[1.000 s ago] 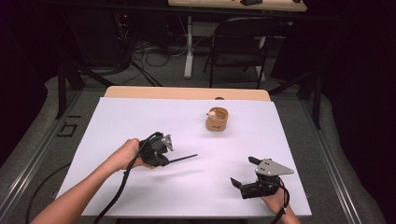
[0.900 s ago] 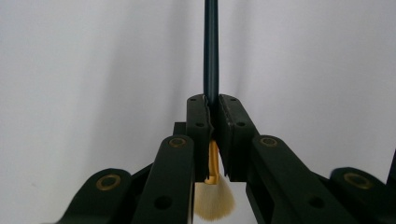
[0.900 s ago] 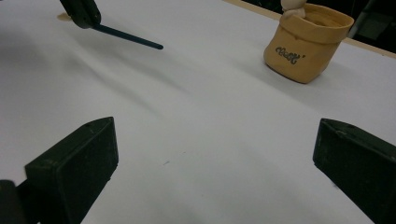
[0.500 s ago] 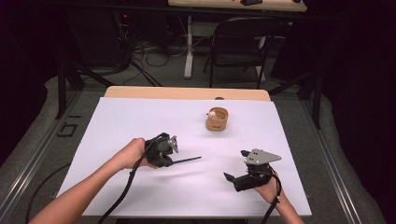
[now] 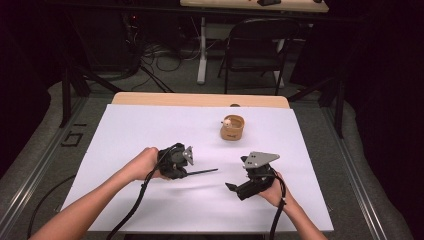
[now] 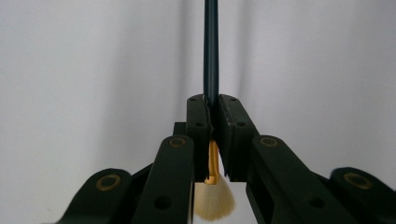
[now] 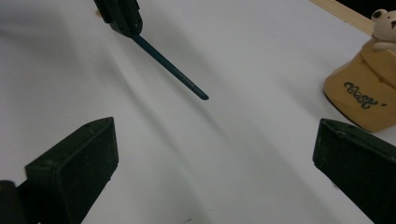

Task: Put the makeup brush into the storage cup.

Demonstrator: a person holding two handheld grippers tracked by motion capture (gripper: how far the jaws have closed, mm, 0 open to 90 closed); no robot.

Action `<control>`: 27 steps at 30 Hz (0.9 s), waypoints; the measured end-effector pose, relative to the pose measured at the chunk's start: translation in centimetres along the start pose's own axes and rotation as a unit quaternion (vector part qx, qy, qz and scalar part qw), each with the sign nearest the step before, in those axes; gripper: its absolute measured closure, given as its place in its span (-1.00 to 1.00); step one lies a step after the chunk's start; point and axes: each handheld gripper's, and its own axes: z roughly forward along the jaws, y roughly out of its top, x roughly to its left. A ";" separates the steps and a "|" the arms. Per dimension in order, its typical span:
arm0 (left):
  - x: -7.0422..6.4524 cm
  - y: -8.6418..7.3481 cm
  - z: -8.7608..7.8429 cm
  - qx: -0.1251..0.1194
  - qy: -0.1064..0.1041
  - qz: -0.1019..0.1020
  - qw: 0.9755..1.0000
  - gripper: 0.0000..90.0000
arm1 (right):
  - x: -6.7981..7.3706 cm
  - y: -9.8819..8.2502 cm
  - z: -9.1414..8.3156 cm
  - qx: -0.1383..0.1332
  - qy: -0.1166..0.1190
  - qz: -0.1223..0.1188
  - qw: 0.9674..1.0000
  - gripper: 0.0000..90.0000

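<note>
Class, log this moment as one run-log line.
left tool: shut on dark-handled brush | right tool: open, empty | tan bear-topped cup: upright on white table

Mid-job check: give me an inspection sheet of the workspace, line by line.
Surface: white table, wooden strip along its far edge.
Job's things: dark-handled brush with pale bristles; tan cup with a small bear figure on its rim, standing right of centre, toward the far edge.
Clutter: nothing seen.
Grippers: left tongs shut on the brush handle, bristles toward the hand; right tongs open, holding nothing, facing the brush tip.
Cables: one black cable trails from the left tongs off the near edge; another from the right.
Surroundings: dark room, folding chair, floor cables behind.
</note>
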 end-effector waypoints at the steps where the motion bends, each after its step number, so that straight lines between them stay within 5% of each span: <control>1: 0.0 0.0 0.0 -0.001 0.000 0.001 1.000 0.86 | -0.1 0.1 0.2 0.001 0.002 -0.002 1.000 -1.00; 16: -0.4 0.5 0.2 0.006 0.000 0.024 1.000 0.86 | 0.0 1.5 3.0 0.029 0.013 -0.024 0.999 -0.84; 23: -0.7 1.0 0.2 0.006 -0.005 0.043 0.999 0.86 | 0.3 1.6 3.4 0.029 0.017 -0.033 0.999 -0.59; 27: -0.8 1.4 0.4 0.009 -0.007 0.051 0.999 0.86 | 0.5 1.5 3.6 0.038 0.024 -0.041 0.998 -0.28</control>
